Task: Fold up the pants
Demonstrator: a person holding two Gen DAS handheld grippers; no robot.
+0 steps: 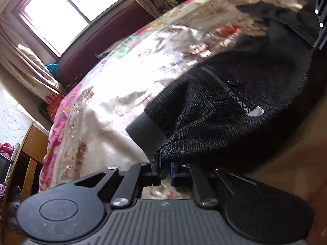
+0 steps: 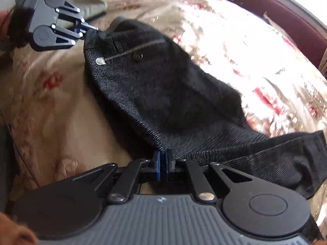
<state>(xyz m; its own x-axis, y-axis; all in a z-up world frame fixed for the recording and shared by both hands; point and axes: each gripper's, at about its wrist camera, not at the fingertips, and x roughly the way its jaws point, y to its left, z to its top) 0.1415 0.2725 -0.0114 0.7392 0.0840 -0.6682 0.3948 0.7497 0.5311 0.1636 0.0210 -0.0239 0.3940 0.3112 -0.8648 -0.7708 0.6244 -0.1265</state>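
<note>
We are looking at a floral bedspread lying over the bed, cream in the middle with pink and red flowers running along its edge. Sunlight is glaring off it. Behind it a dark red headboard is standing below a bright window, with pale curtains hanging beside it. A wooden cabinet is standing near the bed's corner, and something blue is lying by the curtain's hem.

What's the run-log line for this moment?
left hand-held gripper: shut on black pants waist corner | right hand-held gripper: shut on pants edge | pants: stretched over floral bedspread | fold: not done
</note>
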